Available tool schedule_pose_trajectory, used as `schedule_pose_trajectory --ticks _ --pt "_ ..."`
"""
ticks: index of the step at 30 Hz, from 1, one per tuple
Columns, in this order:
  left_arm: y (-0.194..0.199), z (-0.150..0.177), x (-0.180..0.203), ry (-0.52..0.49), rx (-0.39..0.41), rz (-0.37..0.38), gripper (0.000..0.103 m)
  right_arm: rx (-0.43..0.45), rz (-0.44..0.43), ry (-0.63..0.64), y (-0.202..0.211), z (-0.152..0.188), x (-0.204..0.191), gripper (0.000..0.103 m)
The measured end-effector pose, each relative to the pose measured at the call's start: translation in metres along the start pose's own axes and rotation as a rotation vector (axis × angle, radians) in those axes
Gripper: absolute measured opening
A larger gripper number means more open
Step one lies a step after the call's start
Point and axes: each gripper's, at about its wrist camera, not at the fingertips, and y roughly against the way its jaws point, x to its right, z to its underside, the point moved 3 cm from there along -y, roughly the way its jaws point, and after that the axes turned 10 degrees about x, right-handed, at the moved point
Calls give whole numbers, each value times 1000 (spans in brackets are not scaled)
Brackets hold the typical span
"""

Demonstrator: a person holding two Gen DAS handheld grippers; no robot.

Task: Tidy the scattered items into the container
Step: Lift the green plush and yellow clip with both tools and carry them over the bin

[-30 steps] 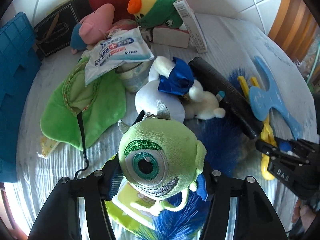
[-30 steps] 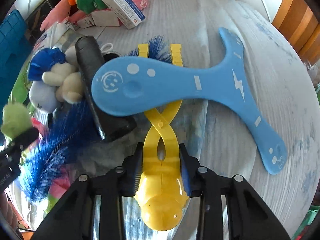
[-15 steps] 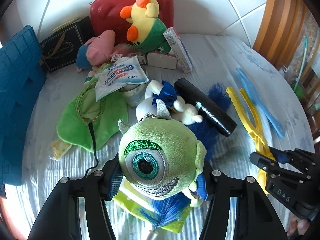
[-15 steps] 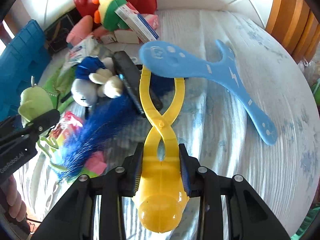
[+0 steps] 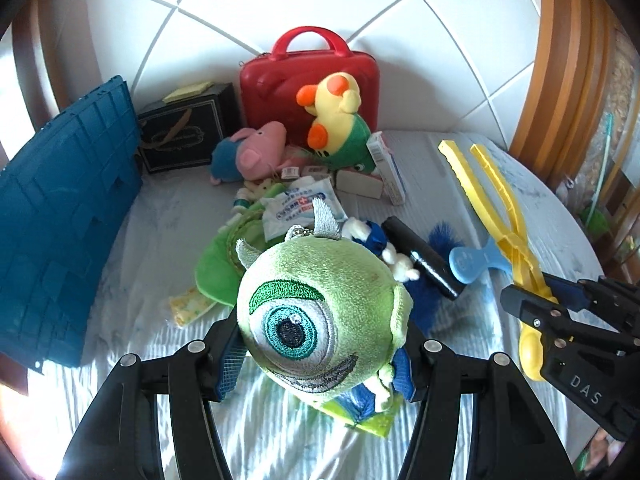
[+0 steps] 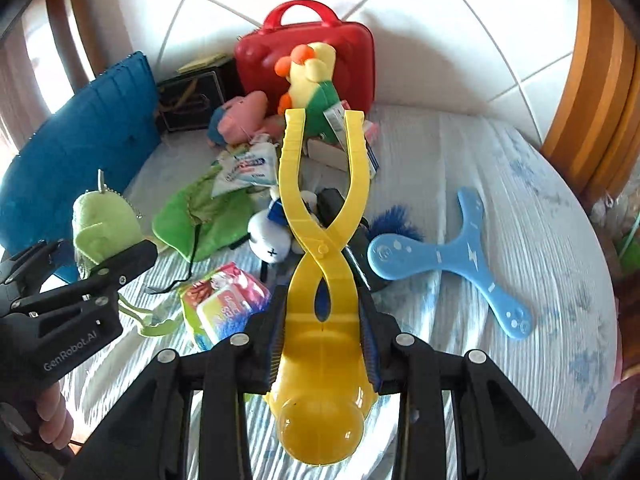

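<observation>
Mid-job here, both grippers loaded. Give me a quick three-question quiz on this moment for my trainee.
1. True or false: the left gripper is shut on the one-eyed green plush.
2. What does the right gripper hold? A) blue boomerang B) yellow snowball tongs C) red case
3. Fill in: the blue boomerang lies flat on the ____ cloth.

Key: 1 true. 2 B, the yellow snowball tongs. 3 white, the white cloth.
</observation>
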Motion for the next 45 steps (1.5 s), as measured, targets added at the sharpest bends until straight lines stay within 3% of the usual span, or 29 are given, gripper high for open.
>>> schedule_pose_trajectory --ticks 7,16,22,29,38,45 --pt "31 -12 -39 50 65 -98 59 82 -80 98 20 -36 -49 33" --pt "68 -34 -126 113 174 -185 59 165 -169 210 32 -72 -134 33" --pt "94 -62 -218 100 272 -204 59 241 -197 227 38 -104 -223 33" --pt "136 -103 -364 85 367 -292 59 333 -226 224 44 -148 -344 33" --pt "127 -92 -528 167 292 -445 59 352 -384 293 19 -185 -524 33" --pt "104 -76 -591 226 225 -454 59 283 -430 363 -22 -190 -610 33"
